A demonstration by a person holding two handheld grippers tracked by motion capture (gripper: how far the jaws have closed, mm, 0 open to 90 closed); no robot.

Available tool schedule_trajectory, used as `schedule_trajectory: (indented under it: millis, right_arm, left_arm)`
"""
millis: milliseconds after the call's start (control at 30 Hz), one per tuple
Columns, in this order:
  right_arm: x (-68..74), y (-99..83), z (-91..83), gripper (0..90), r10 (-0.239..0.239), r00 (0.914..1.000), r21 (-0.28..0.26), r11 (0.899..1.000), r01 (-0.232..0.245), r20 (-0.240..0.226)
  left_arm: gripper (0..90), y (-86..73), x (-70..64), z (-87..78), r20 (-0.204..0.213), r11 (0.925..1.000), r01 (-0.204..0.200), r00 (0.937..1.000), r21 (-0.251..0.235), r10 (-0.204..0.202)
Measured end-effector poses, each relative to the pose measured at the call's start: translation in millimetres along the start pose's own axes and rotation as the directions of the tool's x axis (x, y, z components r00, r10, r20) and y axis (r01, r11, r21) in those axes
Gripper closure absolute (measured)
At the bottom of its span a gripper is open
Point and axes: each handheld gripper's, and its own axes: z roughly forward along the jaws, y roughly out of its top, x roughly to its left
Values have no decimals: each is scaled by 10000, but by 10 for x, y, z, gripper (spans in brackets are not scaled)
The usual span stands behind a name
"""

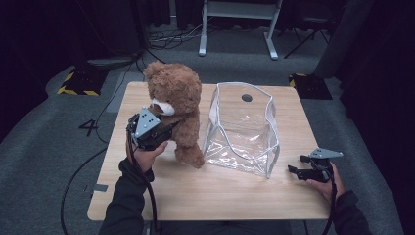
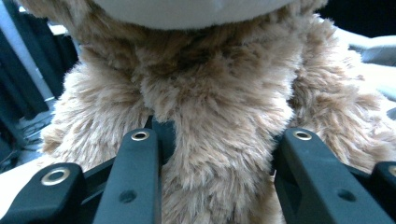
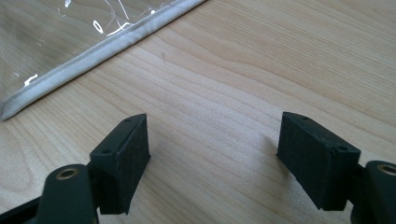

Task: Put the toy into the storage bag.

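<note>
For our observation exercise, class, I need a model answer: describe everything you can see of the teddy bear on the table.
The bear is brown and plush, with long shaggy fur, round ears and a pale muzzle. It sits roughly upright near the left of the wooden table, leaning slightly, one leg stretched toward the clear bag beside it, close to or touching its base. The left gripper has its fingers pressed into the fur on either side of the body, just below the muzzle.

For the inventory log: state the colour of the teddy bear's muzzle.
White, on a brown teddy bear; its muzzle shows best in the high view.
</note>
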Motion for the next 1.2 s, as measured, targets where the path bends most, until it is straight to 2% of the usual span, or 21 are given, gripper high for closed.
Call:
schedule_trajectory:
  millis: [300, 433, 600, 733, 967, 1100, 1200]
  right_arm:
    - [4, -1, 1, 249, 16, 10000, -12, 10000, -16, 14]
    - [9, 0, 6, 249, 28, 10000, -37, 10000, -28, 32]
    - [12, -1, 6, 249, 43, 10000, -51, 10000, -43, 51]
    - [15, -2, 8, 250, 43, 10000, -67, 10000, -42, 45]
    - [18, -3, 8, 250, 18, 10000, -76, 10000, -18, 37]
    - [18, -3, 8, 250, 19, 10000, -78, 10000, -19, 36]
    - [19, -3, 8, 250, 18, 10000, -79, 10000, -18, 36]
  left_arm:
    - [628, 268, -19, 11, 67, 9983, -101, 9999, -567, 105]
    - [627, 430, -65, 45, 172, 9970, -477, 9987, -613, 489]
    - [625, 580, -107, 74, 176, 9956, -542, 9983, -770, 557]
    - [624, 678, -131, 86, 173, 9929, -765, 9968, -913, 784]
    - [621, 793, -154, 75, 58, 9906, -786, 9968, -1116, 797]
    - [621, 908, -168, 45, 210, 9879, -637, 9975, -1411, 673]
    - [620, 964, -187, 42, 267, 9866, -711, 9968, -1471, 758]
